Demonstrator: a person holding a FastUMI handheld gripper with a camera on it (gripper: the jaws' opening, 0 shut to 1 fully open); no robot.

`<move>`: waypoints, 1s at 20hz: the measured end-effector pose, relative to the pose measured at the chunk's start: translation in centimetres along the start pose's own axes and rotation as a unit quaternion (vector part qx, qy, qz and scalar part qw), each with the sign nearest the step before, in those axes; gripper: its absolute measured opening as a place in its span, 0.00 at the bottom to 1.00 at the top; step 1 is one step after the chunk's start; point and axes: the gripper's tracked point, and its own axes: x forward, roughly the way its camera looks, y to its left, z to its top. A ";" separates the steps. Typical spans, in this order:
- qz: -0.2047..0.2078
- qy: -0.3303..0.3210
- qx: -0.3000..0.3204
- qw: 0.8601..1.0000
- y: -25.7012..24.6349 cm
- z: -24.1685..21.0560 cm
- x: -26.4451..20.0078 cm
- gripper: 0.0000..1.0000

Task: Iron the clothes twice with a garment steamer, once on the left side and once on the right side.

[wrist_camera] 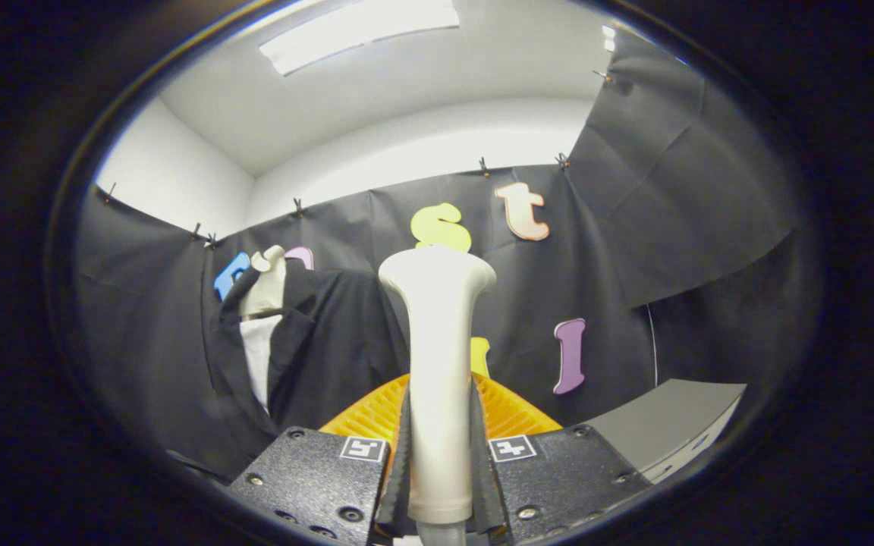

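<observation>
1. Gripper [438,462]: both fingers are closed on the handle of the garment steamer [437,364], which stands upright between them. The grip looks firm and centred on the lower part of the handle.
2. Steamer: the pale handle rises from between the fingers and flares into a wider head at the top. Which way the steam face points cannot be told.
3. Clothes: a dark jacket [323,334] over a white shirt [259,360] hangs on a pale mannequin neck [266,284], to the far left of the steamer and well apart from it. The head is not touching the fabric.
4. Other items: an orange ribbed object [517,413] lies just behind the fingers; a grey box [664,421] sits to the near right.
5. Step in hand, as judged: the steamer is held and carried, with neither pass over the garment under way.
6. Next move, as judged: swing the head left and forward to the jacket front, bring it into light contact with one side, then draw it along that panel before treating the other side.
</observation>
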 end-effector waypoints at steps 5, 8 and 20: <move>0.037 -0.066 -0.051 0.996 7.0 2.6 -0.1 0.36; 0.060 -0.085 -0.066 0.992 9.7 3.2 1.2 0.36; 0.091 -0.039 -0.077 0.992 11.2 -3.3 4.1 0.36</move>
